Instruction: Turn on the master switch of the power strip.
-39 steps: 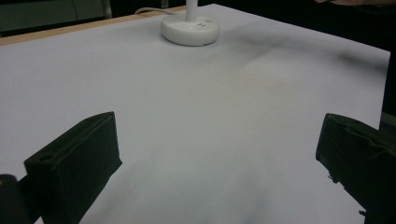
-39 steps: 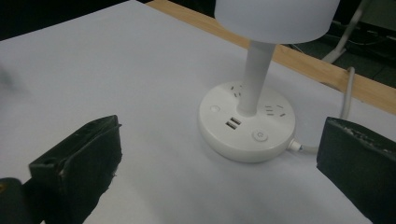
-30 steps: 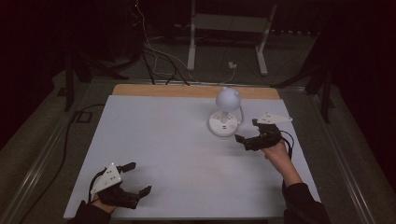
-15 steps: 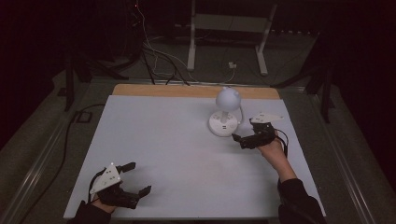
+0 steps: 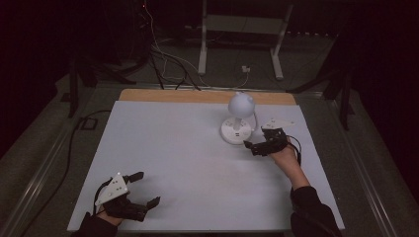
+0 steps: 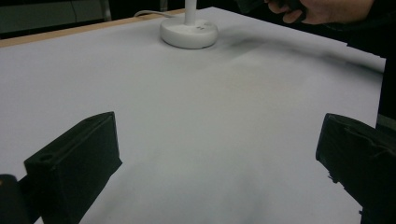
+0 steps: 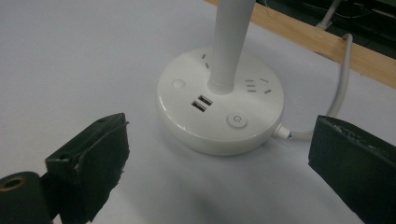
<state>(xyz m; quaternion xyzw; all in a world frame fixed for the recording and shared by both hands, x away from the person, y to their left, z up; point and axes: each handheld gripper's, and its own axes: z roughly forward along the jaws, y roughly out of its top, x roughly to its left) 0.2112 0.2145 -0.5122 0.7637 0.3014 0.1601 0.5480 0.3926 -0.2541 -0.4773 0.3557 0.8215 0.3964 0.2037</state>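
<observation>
- Lamp (image 5: 238,123): stands upright on the far right part of the white table (image 5: 188,163); its round base (image 7: 219,100) carries a power button (image 7: 236,120), two USB ports and sockets; its cord (image 7: 343,70) runs off the far edge.
- Right gripper (image 5: 253,147): jaws spread wide and empty, just beside the base and aimed at it, not touching.
- Left gripper (image 5: 146,188): jaws wide apart, holding nothing, near the table's near left corner, well apart from the lamp.
- Progress, as judged: approach nearly complete; contact with the base or button is not yet made.
</observation>
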